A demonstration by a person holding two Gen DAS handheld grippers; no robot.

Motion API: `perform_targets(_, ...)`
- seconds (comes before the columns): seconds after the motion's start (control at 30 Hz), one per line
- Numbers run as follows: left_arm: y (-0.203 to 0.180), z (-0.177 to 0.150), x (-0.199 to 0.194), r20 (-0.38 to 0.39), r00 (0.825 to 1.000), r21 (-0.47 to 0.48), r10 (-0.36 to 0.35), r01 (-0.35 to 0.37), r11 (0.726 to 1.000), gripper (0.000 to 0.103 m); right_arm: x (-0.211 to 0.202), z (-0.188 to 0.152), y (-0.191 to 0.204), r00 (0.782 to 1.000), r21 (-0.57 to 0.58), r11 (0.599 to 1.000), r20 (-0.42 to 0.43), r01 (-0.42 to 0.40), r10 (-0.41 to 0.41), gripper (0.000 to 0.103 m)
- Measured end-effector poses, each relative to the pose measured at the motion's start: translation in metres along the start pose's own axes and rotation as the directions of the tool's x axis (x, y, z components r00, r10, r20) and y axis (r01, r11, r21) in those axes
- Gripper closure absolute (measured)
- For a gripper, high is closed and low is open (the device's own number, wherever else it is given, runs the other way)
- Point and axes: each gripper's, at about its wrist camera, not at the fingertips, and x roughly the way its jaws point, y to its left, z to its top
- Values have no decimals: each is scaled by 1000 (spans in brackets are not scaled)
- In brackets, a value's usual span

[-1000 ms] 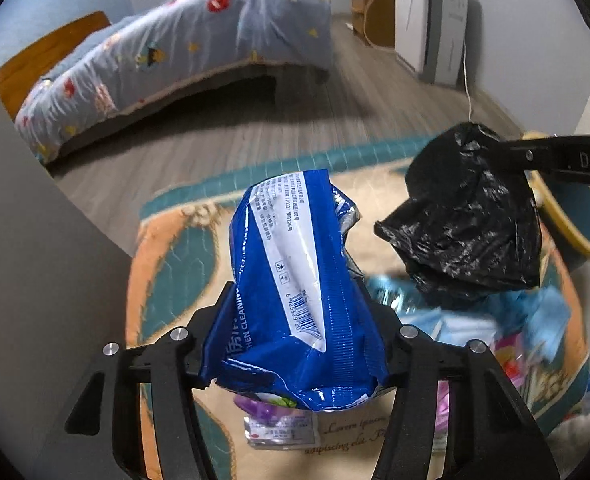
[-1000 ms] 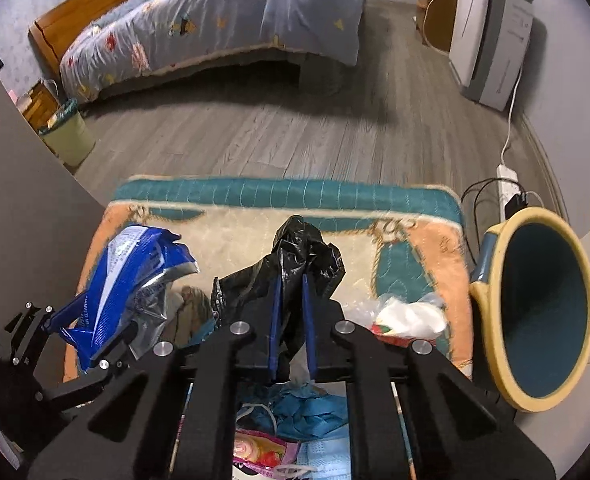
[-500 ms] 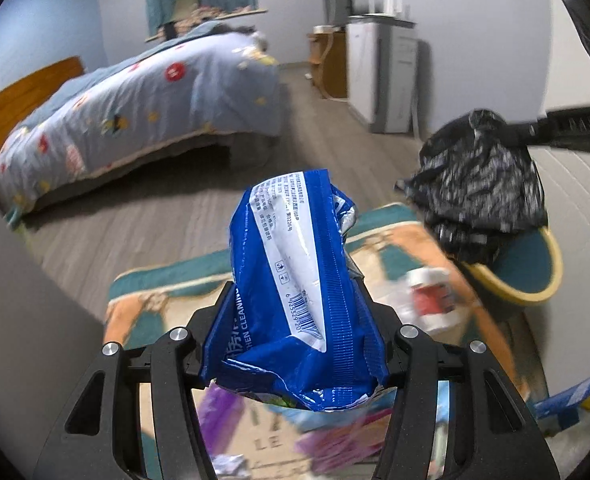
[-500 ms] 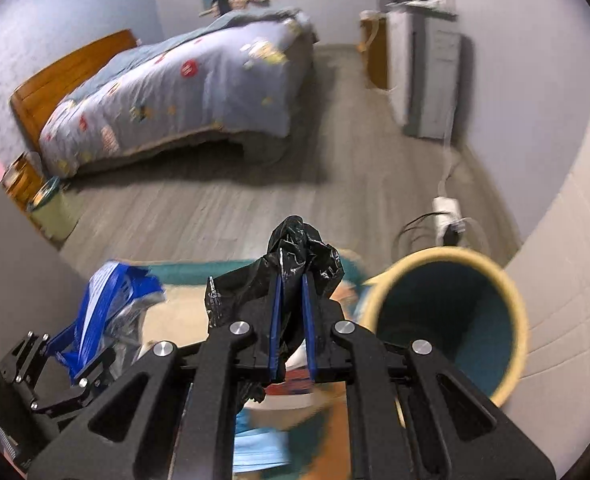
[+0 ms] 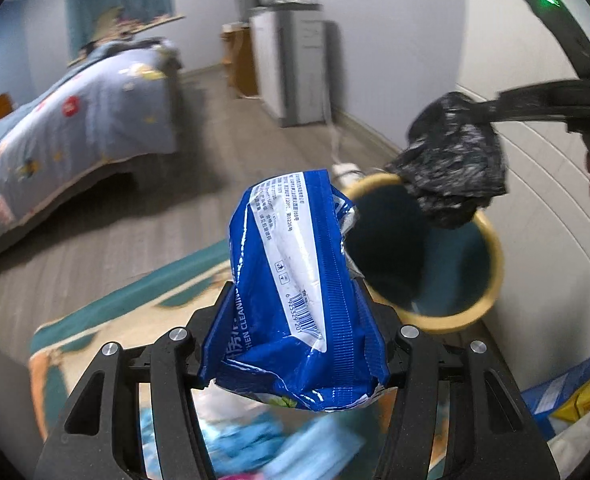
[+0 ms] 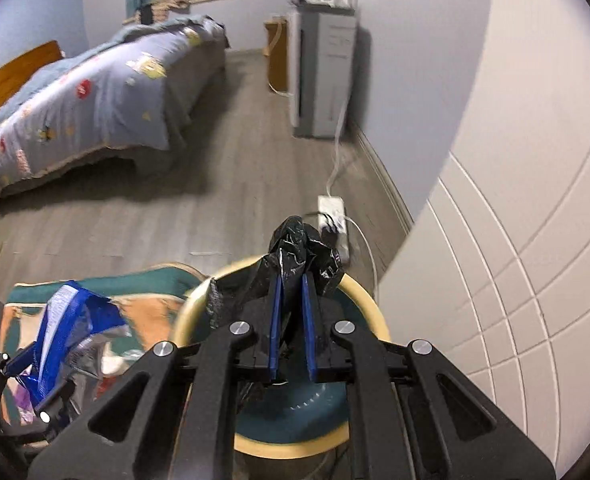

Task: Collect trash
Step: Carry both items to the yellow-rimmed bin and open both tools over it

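My left gripper [image 5: 295, 312] is shut on a crumpled blue wipes packet [image 5: 299, 280] and holds it up in the air, left of the bin. The packet also shows in the right wrist view [image 6: 67, 332]. My right gripper [image 6: 293, 292] is shut on a crumpled black plastic bag [image 6: 303, 256] and holds it over the open mouth of a round teal bin with a tan rim [image 6: 379, 320]. In the left wrist view the black bag [image 5: 451, 172] hangs above the bin [image 5: 491, 256].
The bin stands against a white panelled wall [image 6: 515, 240]. More wrappers and blue packets [image 5: 279, 444] lie on a patterned rug [image 5: 135, 312] below. A power strip with cables [image 6: 335, 216] lies behind the bin. A bed [image 6: 95, 100] and a grey cabinet [image 6: 323, 72] stand further off.
Both grippers have swung right from over the rug toward the bin. The black bag is now above the bin's mouth. Both grips are unchanged.
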Motion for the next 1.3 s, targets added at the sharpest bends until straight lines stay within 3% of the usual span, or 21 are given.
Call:
perform_targets(0.2, -46, 13, 45, -38, 996, 66, -79, 81, 995, 44, 34, -14, -13, 995, 6, 999, -88, 48, -48, 93)
perform_targets(0.4, -66, 9, 59, -38, 991, 105, -128, 131, 986, 42, 61, -24, -13, 986, -9, 998, -157, 62, -63, 90)
perform_targets(0.53, -69, 6, 58, -26, 991, 135, -134, 136, 982, 31, 67, -29, -19, 984, 19, 998, -169, 58, -54, 57)
perform_targets(0.63, -68, 2, 54, -3, 991, 137, -132, 132, 982, 19, 64, -29, -22, 986, 42, 998, -160, 54, -47, 52)
perform_targets(0.7, -64, 3, 51, 7, 992, 126, -127, 125, 984, 12, 61, -30, -24, 987, 54, 997, -154, 49, -40, 39)
perform_targets(0.77, -61, 3, 49, 17, 993, 110, -119, 117, 987, 8, 59, -28, -24, 988, 58, 997, -147, 48, -39, 12)
perform_targets(0.8, -58, 4, 47, 21, 993, 102, -115, 112, 988, 7, 57, -28, -23, 989, 59, 997, -141, 49, -40, 7)
perform_targets(1.07, -32, 8, 17, 51, 996, 43, -77, 75, 996, 6, 42, -22, -21, 992, 80, 996, -121, 35, -25, 6)
perform_targets(1.3, 13, 13, -35, 68, 998, 3, -11, 10, 1000, 6, 29, -16, -2, 994, 72, 997, -109, -8, 16, 6)
